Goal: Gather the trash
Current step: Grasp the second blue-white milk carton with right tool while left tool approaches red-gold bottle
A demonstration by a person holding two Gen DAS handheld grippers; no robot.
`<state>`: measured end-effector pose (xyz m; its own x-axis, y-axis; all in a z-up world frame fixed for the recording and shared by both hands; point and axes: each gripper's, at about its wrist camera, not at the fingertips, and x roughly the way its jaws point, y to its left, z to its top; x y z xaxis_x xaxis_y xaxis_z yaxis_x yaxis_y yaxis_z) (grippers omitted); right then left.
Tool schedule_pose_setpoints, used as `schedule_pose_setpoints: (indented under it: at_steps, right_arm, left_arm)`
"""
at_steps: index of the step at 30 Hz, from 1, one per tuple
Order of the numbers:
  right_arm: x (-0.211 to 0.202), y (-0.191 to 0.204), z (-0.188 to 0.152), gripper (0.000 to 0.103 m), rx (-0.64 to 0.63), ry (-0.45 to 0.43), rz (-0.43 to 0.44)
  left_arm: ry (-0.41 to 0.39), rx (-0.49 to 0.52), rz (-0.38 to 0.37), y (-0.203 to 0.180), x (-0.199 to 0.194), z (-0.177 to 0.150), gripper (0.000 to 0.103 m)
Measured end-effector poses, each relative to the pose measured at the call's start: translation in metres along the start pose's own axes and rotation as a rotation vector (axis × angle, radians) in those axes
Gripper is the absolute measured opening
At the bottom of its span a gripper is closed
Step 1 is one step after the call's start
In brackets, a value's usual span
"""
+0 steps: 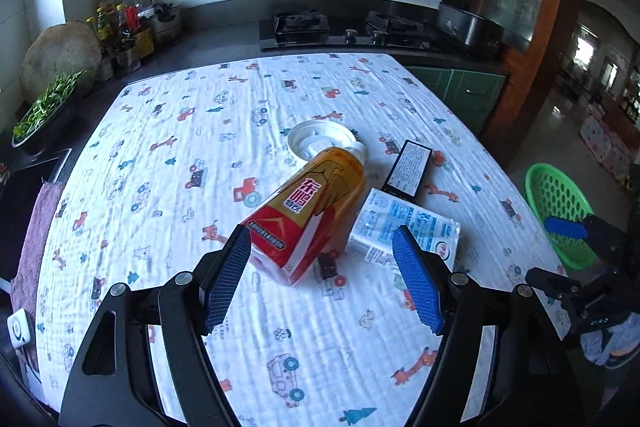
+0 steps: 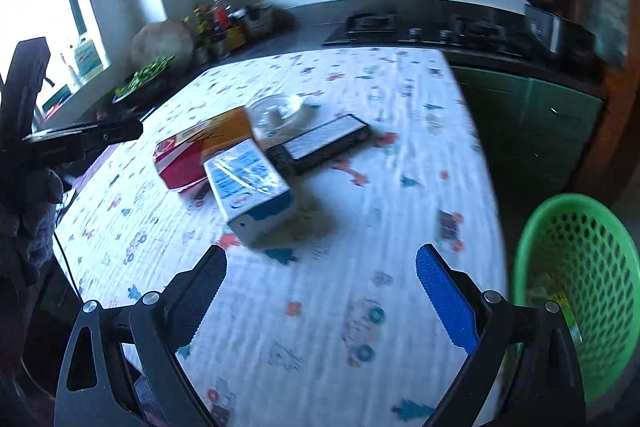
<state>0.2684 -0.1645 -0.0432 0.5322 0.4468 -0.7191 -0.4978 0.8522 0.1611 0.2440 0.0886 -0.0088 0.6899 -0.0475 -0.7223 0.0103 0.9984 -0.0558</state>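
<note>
Table (image 1: pixel 168 163) first, draped in a cartoon-print cloth, and over its right edge stands the green basket (image 2: pixel 580 287), where this trash belongs. There is something pale and yellow in its bottom, though the right wrist view is too smeared to name it. On the cloth, the red-and-orange bottle (image 1: pixel 308 211) lies on its side, base towards the left gripper (image 1: pixel 320 283), cap end pointing away up the table and resting against a white lid (image 1: pixel 320 141). Just to its right, touching it, sits the blue-and-white carton (image 1: pixel 404 227), and beyond that a flat black box (image 1: pixel 410 167). The left gripper has its jaws wide and empty, one pad at the bottle's base corner, the other over the carton. So the bottle lies straight ahead, along the fingers rather than across them, awkward for a pinch. The right gripper (image 2: pixel 320 295), equally wide and empty, sits farther back, nearest the carton's end.
</note>
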Motion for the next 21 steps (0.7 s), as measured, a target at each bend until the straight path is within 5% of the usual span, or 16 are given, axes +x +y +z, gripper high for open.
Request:
schedule_pose_setpoints:
  at_steps: [12, 21]
  right_arm:
    - [0.080, 0.061, 0.047, 0.092, -0.224, 0.098, 0.094]
    - [0.131, 0.066, 0.068, 0.092, -0.280, 0.174, 0.108]
  left_arm:
    - [0.007, -0.038, 0.039, 0.049, -0.003, 0.000, 0.073]
    - [0.025, -0.031, 0.038, 0.065, 0.009, 0.009, 0.073]
